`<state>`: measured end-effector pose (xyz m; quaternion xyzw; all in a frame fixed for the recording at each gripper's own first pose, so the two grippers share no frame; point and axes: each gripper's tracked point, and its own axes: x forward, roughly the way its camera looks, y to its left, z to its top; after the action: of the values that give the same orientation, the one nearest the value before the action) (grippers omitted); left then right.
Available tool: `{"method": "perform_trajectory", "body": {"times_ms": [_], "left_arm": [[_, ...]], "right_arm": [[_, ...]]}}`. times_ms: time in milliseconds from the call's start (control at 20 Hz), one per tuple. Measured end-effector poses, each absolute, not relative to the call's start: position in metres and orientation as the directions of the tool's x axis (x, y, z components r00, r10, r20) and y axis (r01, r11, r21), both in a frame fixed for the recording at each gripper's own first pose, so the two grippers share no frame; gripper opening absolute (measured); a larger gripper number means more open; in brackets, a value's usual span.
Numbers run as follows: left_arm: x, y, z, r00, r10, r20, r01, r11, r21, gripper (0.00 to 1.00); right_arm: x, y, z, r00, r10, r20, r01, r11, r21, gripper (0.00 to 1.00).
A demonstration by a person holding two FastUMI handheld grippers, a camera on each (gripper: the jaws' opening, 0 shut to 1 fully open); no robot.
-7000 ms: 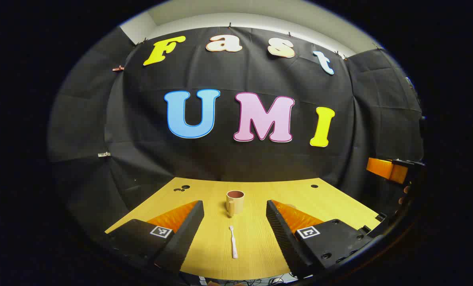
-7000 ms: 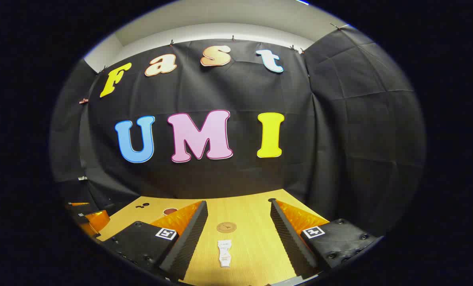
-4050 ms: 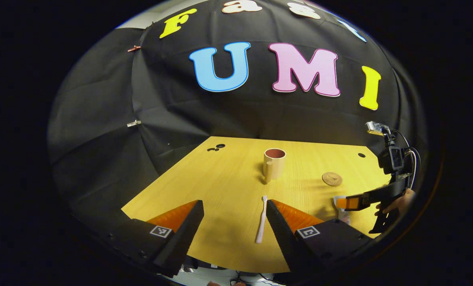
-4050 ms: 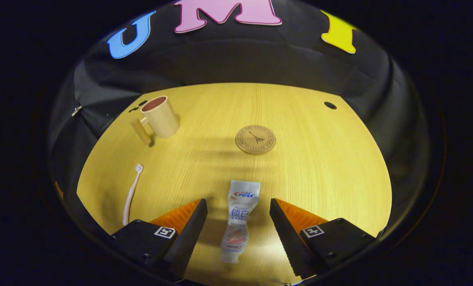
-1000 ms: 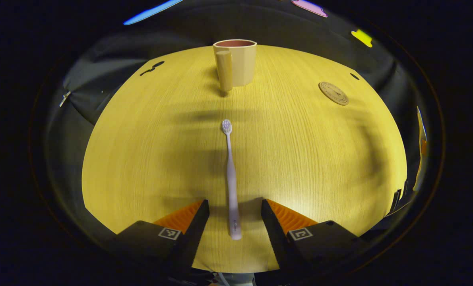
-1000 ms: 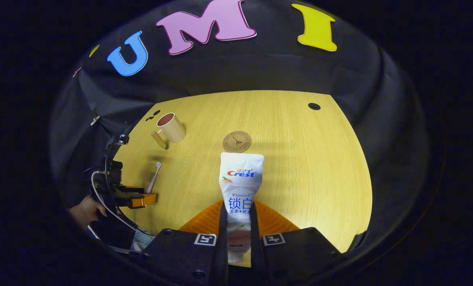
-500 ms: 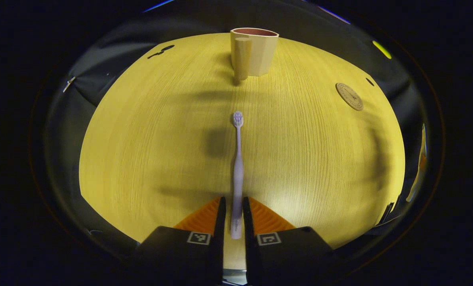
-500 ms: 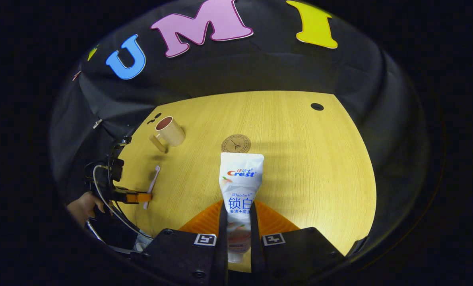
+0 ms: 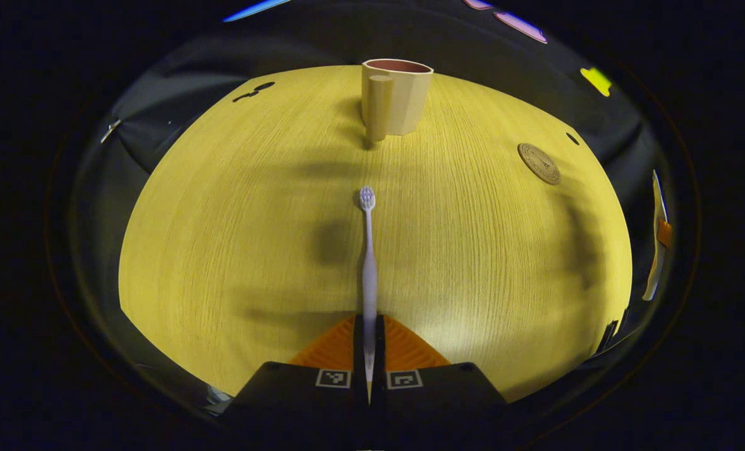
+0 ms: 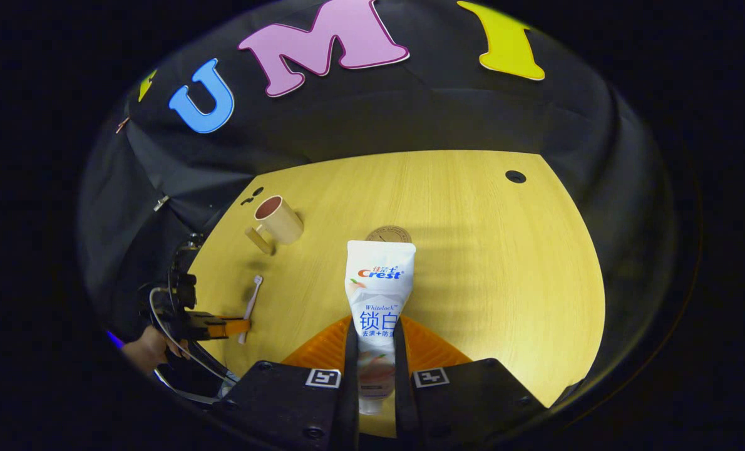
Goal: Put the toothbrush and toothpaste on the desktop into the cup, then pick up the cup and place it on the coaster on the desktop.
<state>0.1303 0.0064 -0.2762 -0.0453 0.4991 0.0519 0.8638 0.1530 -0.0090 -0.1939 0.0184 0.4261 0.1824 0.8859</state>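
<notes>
Left gripper point(image 9: 369, 351) is clamping the slim white plastic toothbrush point(image 9: 367, 250) by its handle end; light, stiff, likely to pivot. Right gripper point(image 10: 372, 369) is pinching the soft white toothpaste tube point(image 10: 379, 294) near its cap. Beige handled cup point(image 9: 396, 103) is standing upright ahead.

A yellow wood-grain table point(image 9: 235, 238) spreads across the left gripper view, with soft dark shadows lying on it. Black cloth point(image 10: 410, 119) hangs behind its far edge as the wall. A round hole point(image 10: 515, 176) sits near the table's far right corner in the right gripper view, and a small group of holes point(image 10: 252, 195) near the far left corner. A metal clip point(image 10: 158, 203) is pinned to the cloth at the left.
</notes>
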Motion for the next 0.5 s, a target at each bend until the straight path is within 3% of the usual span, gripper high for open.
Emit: {"method": "perform_trajectory", "body": {"times_ms": [250,500], "left_arm": [[0.119,0.012,-0.266,0.538,0.067,-0.84,-0.165,0.986,-0.027,0.06],[0.113,0.011,-0.227,0.656,0.029,-0.755,-0.177,0.977,-0.116,0.06]], "right_arm": [[0.186,0.019,-0.17,0.631,0.362,-0.686,-0.339,0.924,0.176,0.27],[0.223,0.067,-0.134,0.697,0.427,-0.577,-0.401,0.898,0.181,0.27]]}}
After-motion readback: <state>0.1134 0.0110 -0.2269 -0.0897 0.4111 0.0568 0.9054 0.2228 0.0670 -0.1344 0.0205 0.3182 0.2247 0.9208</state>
